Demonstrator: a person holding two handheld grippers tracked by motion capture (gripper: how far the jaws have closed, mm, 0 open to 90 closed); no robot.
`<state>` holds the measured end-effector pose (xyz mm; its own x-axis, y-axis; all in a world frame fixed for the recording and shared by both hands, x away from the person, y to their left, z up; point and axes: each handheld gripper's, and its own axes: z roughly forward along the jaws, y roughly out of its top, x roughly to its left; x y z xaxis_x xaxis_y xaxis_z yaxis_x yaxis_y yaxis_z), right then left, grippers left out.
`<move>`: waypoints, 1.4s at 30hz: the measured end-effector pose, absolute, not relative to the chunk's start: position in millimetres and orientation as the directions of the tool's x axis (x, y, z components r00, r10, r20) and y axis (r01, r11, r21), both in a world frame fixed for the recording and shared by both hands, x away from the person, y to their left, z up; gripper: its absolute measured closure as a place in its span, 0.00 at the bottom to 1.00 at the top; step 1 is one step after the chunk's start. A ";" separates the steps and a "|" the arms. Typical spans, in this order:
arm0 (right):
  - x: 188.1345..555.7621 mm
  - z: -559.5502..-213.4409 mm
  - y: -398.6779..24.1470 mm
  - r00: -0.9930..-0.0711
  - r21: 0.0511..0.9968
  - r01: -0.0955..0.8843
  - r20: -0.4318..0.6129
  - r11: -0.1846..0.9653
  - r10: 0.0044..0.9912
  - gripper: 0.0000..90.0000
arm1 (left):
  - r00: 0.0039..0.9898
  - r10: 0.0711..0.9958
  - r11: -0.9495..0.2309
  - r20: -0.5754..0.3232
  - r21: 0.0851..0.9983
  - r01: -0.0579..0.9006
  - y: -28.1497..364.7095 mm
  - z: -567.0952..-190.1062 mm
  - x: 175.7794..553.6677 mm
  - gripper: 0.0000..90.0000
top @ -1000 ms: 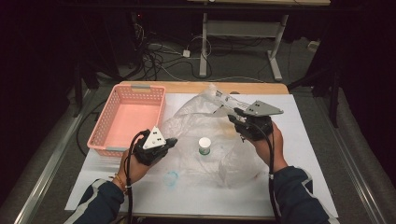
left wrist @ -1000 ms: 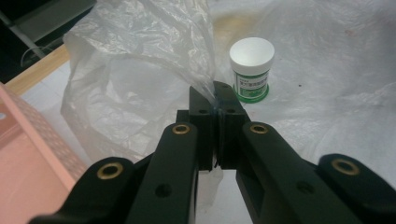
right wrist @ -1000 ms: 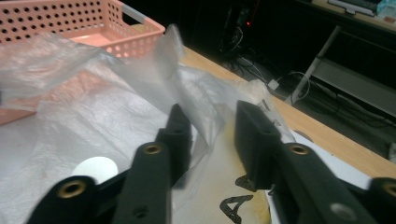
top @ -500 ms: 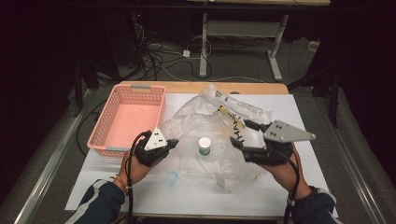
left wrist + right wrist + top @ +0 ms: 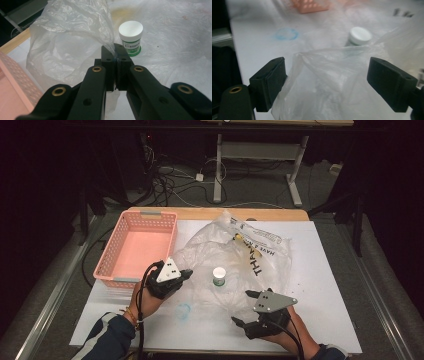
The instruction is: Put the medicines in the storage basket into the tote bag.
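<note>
your left gripper is clamped on a fold of the clear plastic bag, jaws pressed tight together with the film pinched between them, on the side of the bag nearest the pink basket. your right gripper has its jaws spread wide, one on each side of a raised ridge of the bag's near edge, holding nothing yet; from above you see it low at the bag's near corner, on the side away from the basket. the small white-capped jar stands upright roughly in the middle of the bag, between your two grippers, and its green label shows just beyond the left jaws. whether it sits inside the bag or on top of it is hard to tell through the film, though the right gripper view suggests plastic lying over it. so the work looks about half set up: one side of the bag is held, the other is lined up but not grabbed. what seems left is to close the right jaws on that ridge, then spread or lift the bag around the jar. the basket, beyond the left gripper from the bag, has nothing in it.
</note>
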<state>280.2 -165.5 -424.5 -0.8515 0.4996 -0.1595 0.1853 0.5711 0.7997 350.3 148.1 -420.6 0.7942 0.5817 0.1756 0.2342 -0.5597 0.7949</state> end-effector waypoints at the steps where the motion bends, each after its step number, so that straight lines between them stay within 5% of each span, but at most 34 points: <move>1: 282.2 -427.6 -164.3 -0.835 0.795 0.189 -0.179 0.576 0.520 0.24 | 0.794 0.581 -0.561 0.178 0.795 0.232 148.3 -421.0 350.2 0.95; 12: 298.1 -435.4 -175.8 -0.799 0.763 0.190 -0.245 0.617 0.549 0.98 | 0.797 0.575 -0.566 0.186 0.794 0.223 148.7 -421.8 348.9 0.95; 42: 307.6 -389.5 -209.8 -0.691 0.878 0.109 -0.270 0.465 0.671 1.00 | 0.777 0.604 -0.507 0.180 0.839 0.199 160.3 -405.3 347.4 0.95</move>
<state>307.6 -209.8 -389.5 -0.6906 0.6711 -0.2697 0.1093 0.4654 0.8783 347.4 160.3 -405.3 0.7767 0.6036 0.1802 0.1994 -0.5070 0.8386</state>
